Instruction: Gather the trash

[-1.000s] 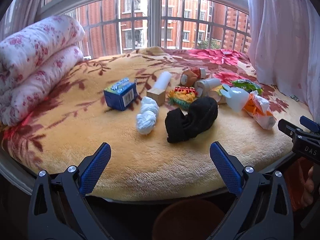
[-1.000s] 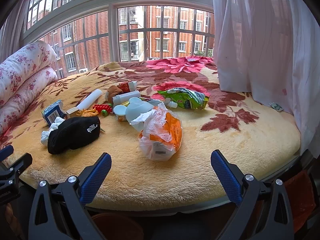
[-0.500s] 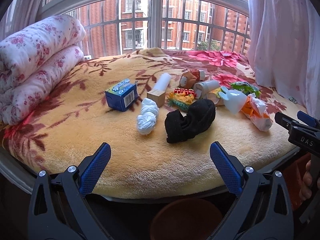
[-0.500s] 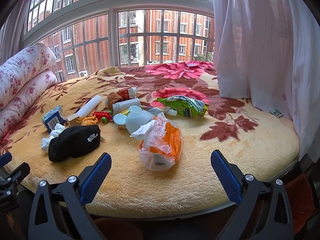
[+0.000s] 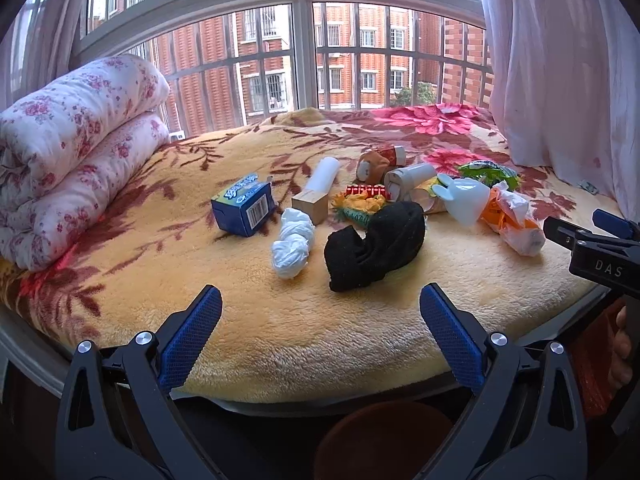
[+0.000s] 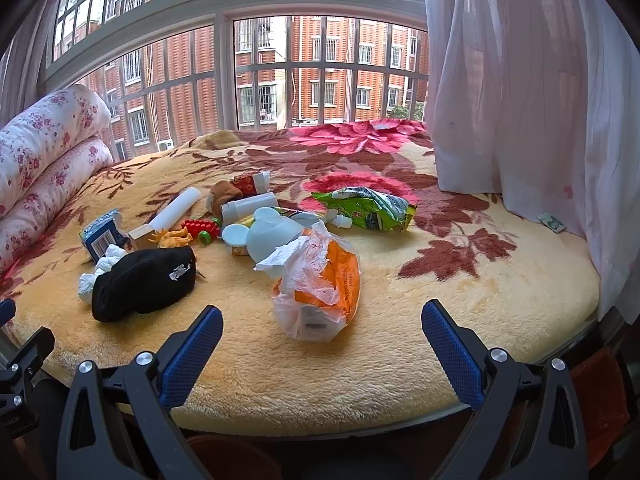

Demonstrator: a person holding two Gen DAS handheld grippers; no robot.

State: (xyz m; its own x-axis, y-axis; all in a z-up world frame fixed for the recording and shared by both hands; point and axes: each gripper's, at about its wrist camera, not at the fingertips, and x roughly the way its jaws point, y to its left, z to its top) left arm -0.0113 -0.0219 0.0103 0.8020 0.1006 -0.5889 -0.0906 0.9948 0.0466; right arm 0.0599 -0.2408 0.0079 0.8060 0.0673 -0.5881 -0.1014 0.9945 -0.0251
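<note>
Trash, the crumpled plastic bag (image 6: 316, 284) and green snack wrapper (image 6: 364, 208), lies on the blanket (image 6: 440, 320) among toys and a black sock (image 6: 144, 284), so either wide-open, empty gripper, left (image 5: 320, 340) or right (image 6: 322, 344), could snag fleece or the sock.

A wide curved window (image 5: 304, 52) with white frames and metal bars fills the wall straight ahead, and daylight comes through it. Beyond the glass stand red brick buildings (image 6: 328, 64). A sheer pale curtain (image 6: 532, 92) hangs ahead to the right. A plush yellow blanket (image 5: 248, 320) with dark red flowers covers the raised platform just ahead. A folded quilt (image 5: 68, 152) with small pink flowers lies far left. Below, something round and brown (image 5: 384, 440), perhaps a bin, sits in shadow.
</note>
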